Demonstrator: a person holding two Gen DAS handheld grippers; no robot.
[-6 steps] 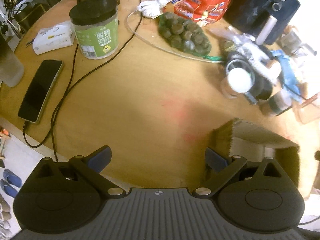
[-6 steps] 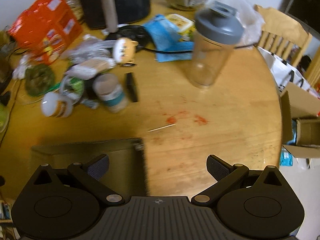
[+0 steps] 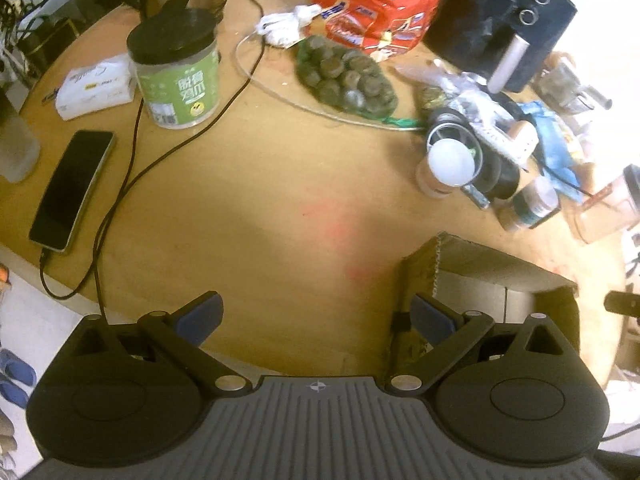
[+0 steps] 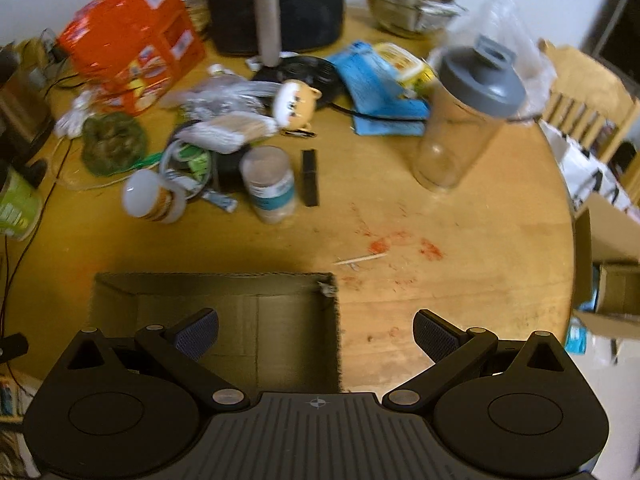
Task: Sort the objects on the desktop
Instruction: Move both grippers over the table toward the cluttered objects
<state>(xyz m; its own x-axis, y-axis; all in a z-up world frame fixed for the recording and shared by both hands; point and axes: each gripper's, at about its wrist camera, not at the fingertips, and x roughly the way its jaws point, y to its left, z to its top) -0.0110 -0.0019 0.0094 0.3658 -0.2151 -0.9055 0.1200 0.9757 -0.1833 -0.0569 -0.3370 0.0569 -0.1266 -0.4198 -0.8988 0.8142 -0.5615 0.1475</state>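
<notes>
An open cardboard box (image 4: 240,312) sits at the near edge of the round wooden table (image 4: 460,280); in the left wrist view the same box (image 3: 492,280) is at lower right. My right gripper (image 4: 316,330) hangs open above the box's right wall, nothing between its fingers. My left gripper (image 3: 316,316) is open too, over bare table left of the box. A clutter pile lies beyond: a white-lidded bottle (image 4: 150,198), a teal-labelled jar (image 4: 272,186), a small black bar (image 4: 310,178), a cat figurine (image 4: 296,104). A grey-lidded shaker cup (image 4: 464,116) stands to the right.
A green-labelled jar (image 3: 178,76), a phone (image 3: 72,188) on a black cable, a tissue pack (image 3: 96,84) and a net of dark round things (image 3: 346,76) lie on the left side. A red bag (image 4: 132,40) and black appliance (image 4: 276,0) stand at the back. A wooden chair (image 4: 588,92) is at right.
The right wrist view has moved slightly; the shaker cup and pile look blurred by motion. Both grippers stay open.
</notes>
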